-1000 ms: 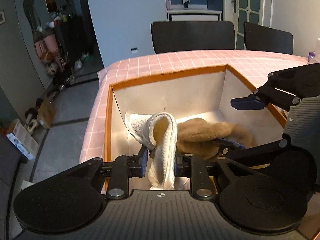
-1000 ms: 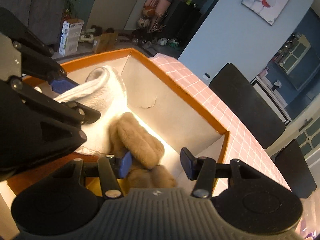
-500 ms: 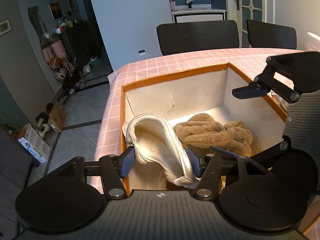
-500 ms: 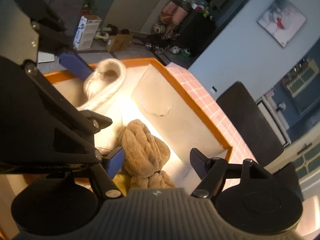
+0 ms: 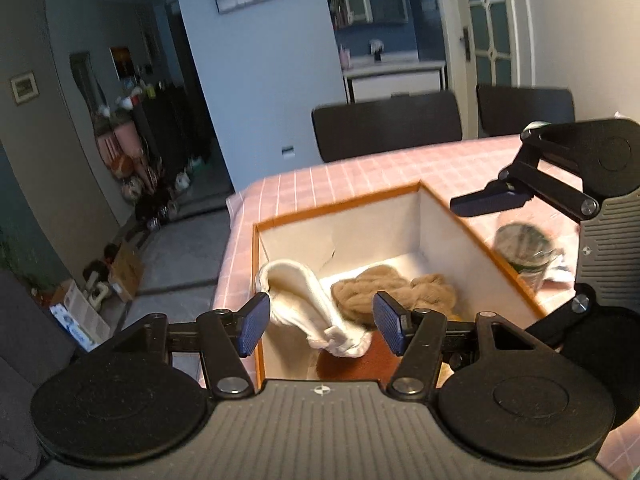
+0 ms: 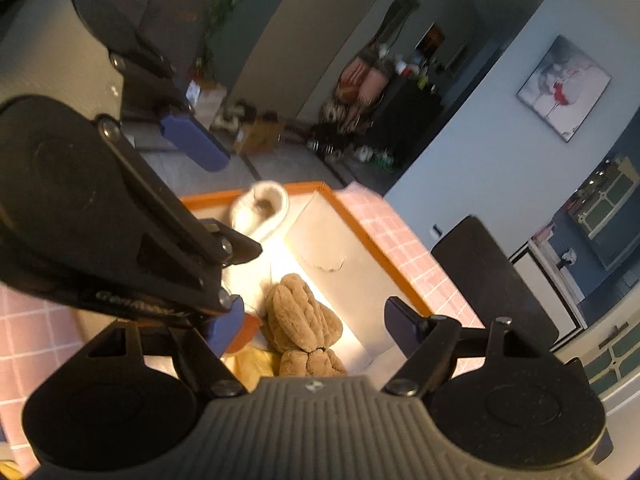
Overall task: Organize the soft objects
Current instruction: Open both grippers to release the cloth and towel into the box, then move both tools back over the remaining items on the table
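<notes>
Left wrist view: left gripper [image 5: 320,323] spread wide, blue pads [image 5: 253,323] apart and holding nothing, poised above the near edge of an orange-rimmed box [image 5: 336,204] on a pink checked tablecloth [image 5: 360,172]. Inside the box, at 12 o'clock from the pads, a white sock [image 5: 304,304] draped from the left wall down toward the near side, its toe end bunched low between the pads but touching neither. Just right of it, at 1 o'clock, a brown fuzzy sock [image 5: 384,290] lying on the box floor. At 3 o'clock, right gripper [image 5: 492,202] reaching in above the box's right wall, one blue pad visible. Beyond that wall, a dark-lidded jar [image 5: 524,248], blurred. Right wrist view: right gripper [image 6: 316,326] likewise parted, nothing between the fingers, hovering over the box [image 6: 380,256]. Brown fuzzy sock [image 6: 304,320] directly at 12 o'clock below the gap, white sock [image 6: 262,210] farther off at 11 o'clock against the far corner. Left gripper [image 6: 192,140] filling 9 to 11 o'clock, pads apart.
</notes>
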Tool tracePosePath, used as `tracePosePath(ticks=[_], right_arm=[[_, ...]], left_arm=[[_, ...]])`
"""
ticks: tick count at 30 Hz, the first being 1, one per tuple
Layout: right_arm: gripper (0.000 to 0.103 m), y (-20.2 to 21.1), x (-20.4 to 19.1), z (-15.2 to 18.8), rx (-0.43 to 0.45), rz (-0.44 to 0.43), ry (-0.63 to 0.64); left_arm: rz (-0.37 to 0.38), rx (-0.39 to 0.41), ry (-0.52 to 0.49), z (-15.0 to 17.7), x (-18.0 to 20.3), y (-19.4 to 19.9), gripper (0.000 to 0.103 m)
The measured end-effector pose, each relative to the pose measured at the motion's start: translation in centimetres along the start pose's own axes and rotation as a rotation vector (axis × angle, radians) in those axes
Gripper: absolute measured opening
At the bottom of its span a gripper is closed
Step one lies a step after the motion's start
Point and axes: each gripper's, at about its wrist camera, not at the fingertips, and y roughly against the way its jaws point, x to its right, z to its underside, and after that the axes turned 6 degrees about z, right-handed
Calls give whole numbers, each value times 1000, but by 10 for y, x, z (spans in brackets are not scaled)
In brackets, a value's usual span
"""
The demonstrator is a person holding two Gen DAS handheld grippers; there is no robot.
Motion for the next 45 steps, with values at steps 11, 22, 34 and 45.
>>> tracePosePath(ticks=[11,22,34,45], right_arm=[[76,99,10,53,196,30,-197],[76,157,31,148,159,222,-380],[76,173,78,246,-38,406,-615],[76,143,101,313,-146,399,-759]], left_arm=[[50,260,32,17,48,67,70],[280,317,19,29,117,68,68],[489,190,63,30,178,-2,66],[486,88,86,45,213,-53,72]])
